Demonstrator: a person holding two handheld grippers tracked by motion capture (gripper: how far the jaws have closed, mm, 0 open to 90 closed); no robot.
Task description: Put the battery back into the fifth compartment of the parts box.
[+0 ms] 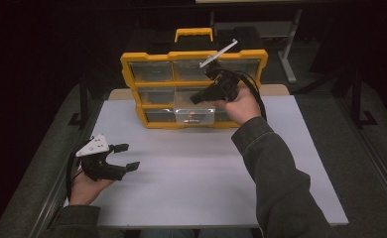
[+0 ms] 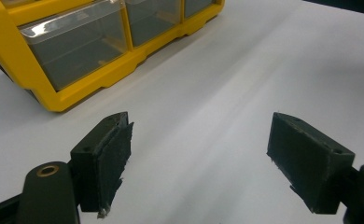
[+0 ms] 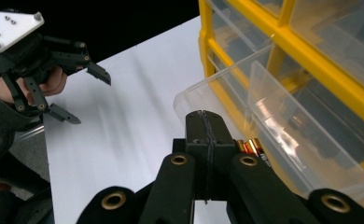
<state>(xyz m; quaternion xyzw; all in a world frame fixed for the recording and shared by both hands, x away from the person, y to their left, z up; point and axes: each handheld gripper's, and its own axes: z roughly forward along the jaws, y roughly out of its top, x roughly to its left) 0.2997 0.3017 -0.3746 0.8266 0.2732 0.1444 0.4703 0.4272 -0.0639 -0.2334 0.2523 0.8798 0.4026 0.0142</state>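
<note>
**Shut jaws over the open drawer**

Right gripper (image 3: pixel 204 135) was where I began: its jaws were pressed together with nothing between them, hanging just above the pulled-out clear drawer (image 3: pixel 245 100) in the bottom row of the yellow organizer (image 1: pixel 194 88). Batteries (image 3: pixel 254 147) lay in that drawer directly beneath the tips, long axis running away from me. My left gripper (image 1: pixel 124 156) sat spread, well apart on the white table (image 1: pixel 196 178).
</note>
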